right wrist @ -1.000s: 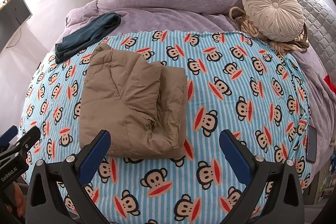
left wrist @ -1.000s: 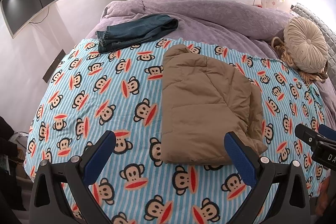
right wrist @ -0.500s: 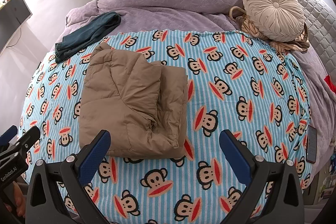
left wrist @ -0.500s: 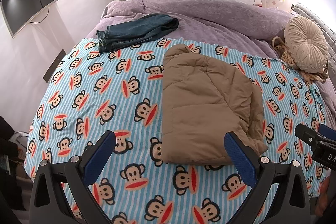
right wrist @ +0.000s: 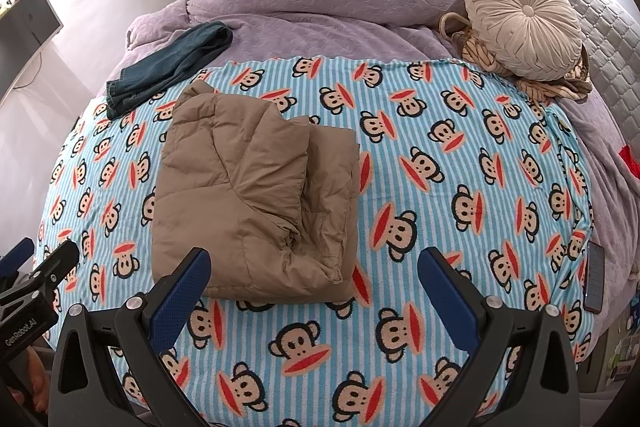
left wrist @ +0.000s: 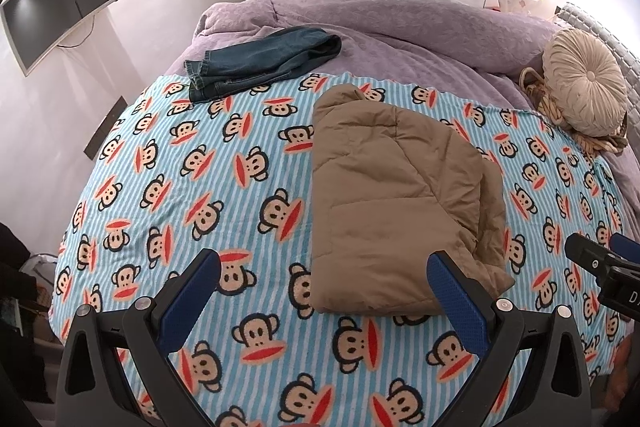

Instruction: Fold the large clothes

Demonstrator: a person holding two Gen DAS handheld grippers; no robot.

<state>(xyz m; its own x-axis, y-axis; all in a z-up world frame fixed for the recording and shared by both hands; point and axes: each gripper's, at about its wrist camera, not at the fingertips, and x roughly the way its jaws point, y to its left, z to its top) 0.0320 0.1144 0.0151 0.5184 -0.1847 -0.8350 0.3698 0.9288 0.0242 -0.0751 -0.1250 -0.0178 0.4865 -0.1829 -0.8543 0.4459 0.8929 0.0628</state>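
A tan padded jacket (left wrist: 392,195) lies folded into a thick rectangle on the blue striped monkey-print blanket (left wrist: 192,187); it also shows in the right wrist view (right wrist: 248,195). My left gripper (left wrist: 324,291) is open and empty, held above the blanket just short of the jacket's near edge. My right gripper (right wrist: 314,287) is open and empty, near the jacket's near right corner. Neither gripper touches the jacket. Dark blue jeans (left wrist: 260,61) lie folded at the far left, partly on the purple bedspread.
A purple bedspread (left wrist: 400,23) covers the far half of the bed. A round beige cushion (right wrist: 524,19) rests on a woven basket at the far right. A phone (right wrist: 595,277) lies at the bed's right edge. A wall screen (left wrist: 60,3) hangs left.
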